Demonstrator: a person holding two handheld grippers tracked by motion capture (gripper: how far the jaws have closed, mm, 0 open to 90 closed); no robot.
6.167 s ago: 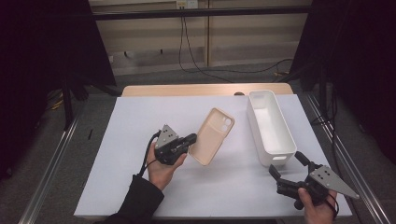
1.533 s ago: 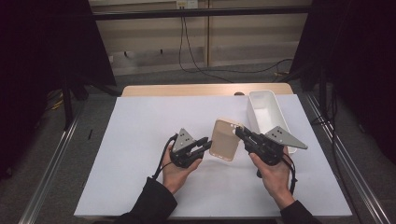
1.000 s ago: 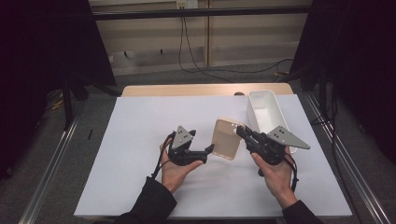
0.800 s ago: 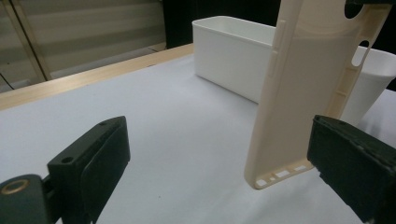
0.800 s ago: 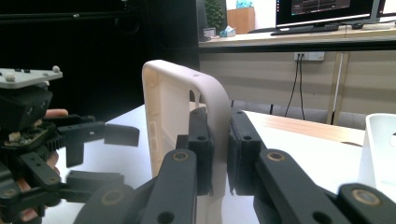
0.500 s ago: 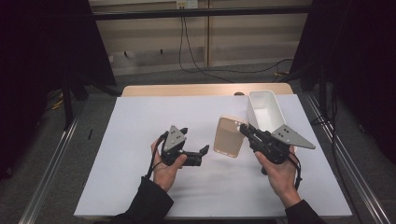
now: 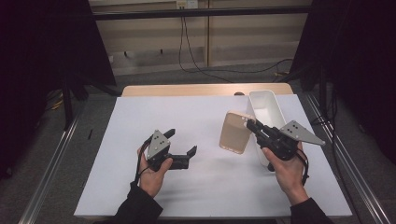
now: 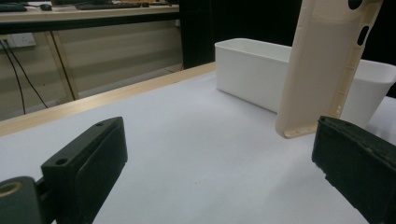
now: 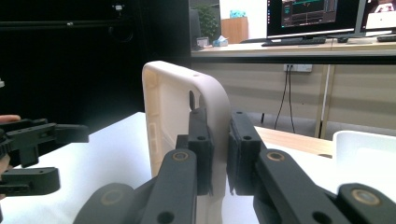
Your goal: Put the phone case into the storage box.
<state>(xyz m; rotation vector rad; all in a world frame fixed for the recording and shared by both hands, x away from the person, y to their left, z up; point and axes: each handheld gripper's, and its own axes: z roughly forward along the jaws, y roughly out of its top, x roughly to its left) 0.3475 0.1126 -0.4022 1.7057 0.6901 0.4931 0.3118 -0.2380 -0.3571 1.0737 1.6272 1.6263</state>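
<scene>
Upright beige phone case (image 8: 327,65) before white bin (image 8: 252,70), beyond wide-spread claw (image 8: 224,172).

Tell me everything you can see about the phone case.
The phone case is beige, matte, looks like soft plastic or rubber, with rounded corners, a raised rim and cutouts near its top. It stands tilted, its lower end at or just above the white table, beside the white bin. The right gripper pinches one edge between its fingers. The open left gripper is clear of it.

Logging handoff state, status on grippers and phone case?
Left gripper just opened, empty. Right gripper shut on phone case, upright. White bin beside it, nothing in the way.
</scene>
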